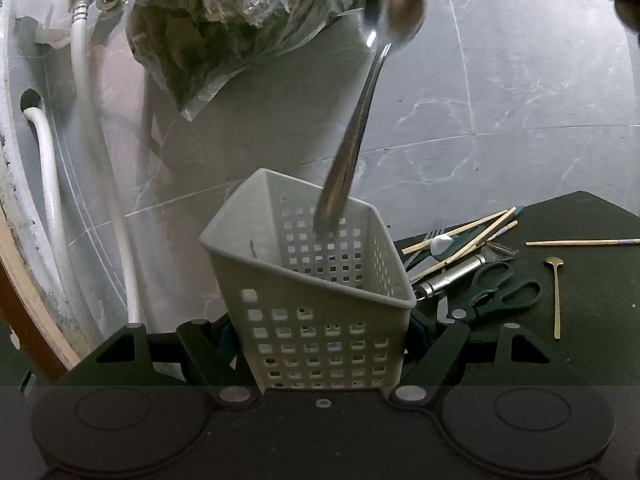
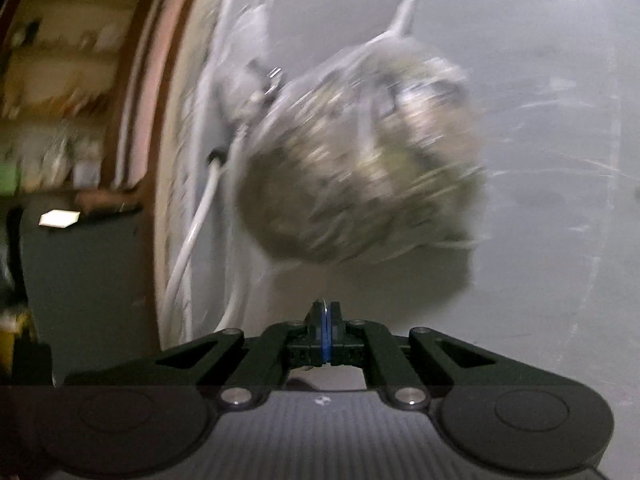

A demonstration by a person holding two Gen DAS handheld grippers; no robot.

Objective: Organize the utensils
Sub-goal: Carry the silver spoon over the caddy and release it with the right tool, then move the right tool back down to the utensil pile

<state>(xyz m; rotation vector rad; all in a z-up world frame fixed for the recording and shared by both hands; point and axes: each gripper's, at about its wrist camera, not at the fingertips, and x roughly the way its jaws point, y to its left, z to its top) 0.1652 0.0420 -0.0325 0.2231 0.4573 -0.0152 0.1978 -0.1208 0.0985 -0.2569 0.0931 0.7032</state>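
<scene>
- Grey marbled wall tiles [image 1: 520,80] are seen behind a dark table [image 1: 592,280], with a crinkled plastic bag [image 1: 224,20] hung on the wall.
- A white perforated plastic basket [image 1: 320,312], square-holed and tilted, is clamped at its lower sides by the left claw [image 1: 324,356].
- A shiny metal spoon [image 1: 360,128] is held bowl-up above the basket, its handle end dipped inside the rim.
- Wooden chopsticks [image 1: 460,240], black scissors [image 1: 500,292] and a slim gold spoon [image 1: 556,300] are scattered to the right of the basket.
- The right claw [image 2: 325,320] is pressed together on a thin metal edge between blue pads [image 2: 326,340]; the view is blurred.
</scene>
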